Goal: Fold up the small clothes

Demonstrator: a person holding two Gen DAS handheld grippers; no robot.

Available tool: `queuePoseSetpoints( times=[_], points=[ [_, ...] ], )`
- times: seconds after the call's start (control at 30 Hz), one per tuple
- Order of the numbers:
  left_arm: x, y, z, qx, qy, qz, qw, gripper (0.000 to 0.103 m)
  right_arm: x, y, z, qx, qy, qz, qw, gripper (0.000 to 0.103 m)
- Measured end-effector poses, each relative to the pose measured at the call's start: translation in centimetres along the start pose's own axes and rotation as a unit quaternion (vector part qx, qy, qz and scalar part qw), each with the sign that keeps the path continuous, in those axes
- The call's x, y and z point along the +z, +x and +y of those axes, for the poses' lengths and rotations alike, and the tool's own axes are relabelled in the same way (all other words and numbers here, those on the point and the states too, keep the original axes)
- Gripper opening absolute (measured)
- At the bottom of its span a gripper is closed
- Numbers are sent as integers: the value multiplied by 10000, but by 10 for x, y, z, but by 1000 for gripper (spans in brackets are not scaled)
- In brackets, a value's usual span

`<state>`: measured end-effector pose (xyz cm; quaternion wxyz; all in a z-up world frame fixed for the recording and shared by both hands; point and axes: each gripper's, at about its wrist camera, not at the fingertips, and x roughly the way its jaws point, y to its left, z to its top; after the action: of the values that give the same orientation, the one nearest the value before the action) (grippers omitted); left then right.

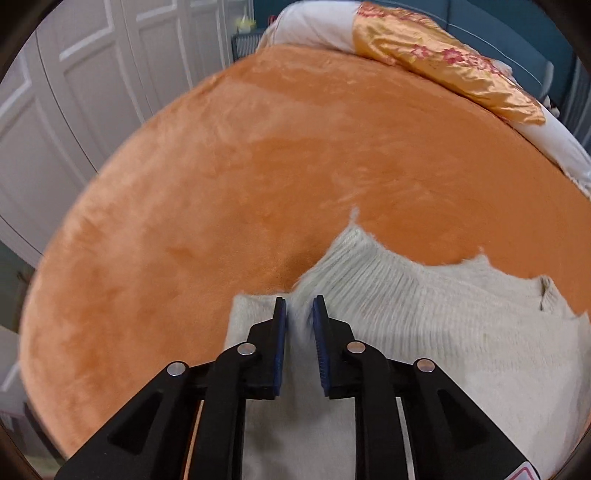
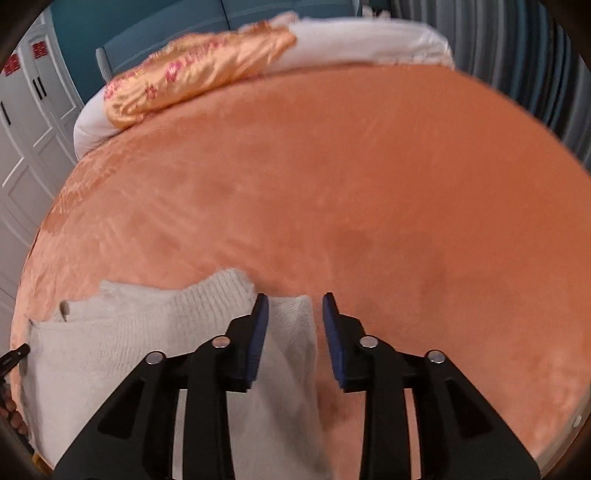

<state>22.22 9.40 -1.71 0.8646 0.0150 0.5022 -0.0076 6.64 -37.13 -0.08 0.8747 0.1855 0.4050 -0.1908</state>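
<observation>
Bed covered by an orange plush blanket [image 1: 258,166], pile brushed unevenly. At the head edge lies a white pillow [image 2: 369,40], with a gold satin cloth [image 1: 443,62] bearing red floral embroidery draped across it. White panelled wardrobe doors [image 1: 74,92] stand along the bed's left side. A teal wall [image 2: 147,26] rises behind the head. Grey ribbed curtain [image 2: 517,55] hangs beyond the far right corner.
</observation>
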Motion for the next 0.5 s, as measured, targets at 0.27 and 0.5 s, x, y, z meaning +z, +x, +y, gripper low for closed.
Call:
queuePoseSetpoints(
  times=[0.27,0.5],
  points=[
    [-20,-56,-17,-122,197,-92,9997,26,-64,-54,52,826,-459,288,9951,26],
    [-61,-72,-18,-252,149,236,9993,39,-136,-72,89,1219,-877,885,9847,26]
  ],
)
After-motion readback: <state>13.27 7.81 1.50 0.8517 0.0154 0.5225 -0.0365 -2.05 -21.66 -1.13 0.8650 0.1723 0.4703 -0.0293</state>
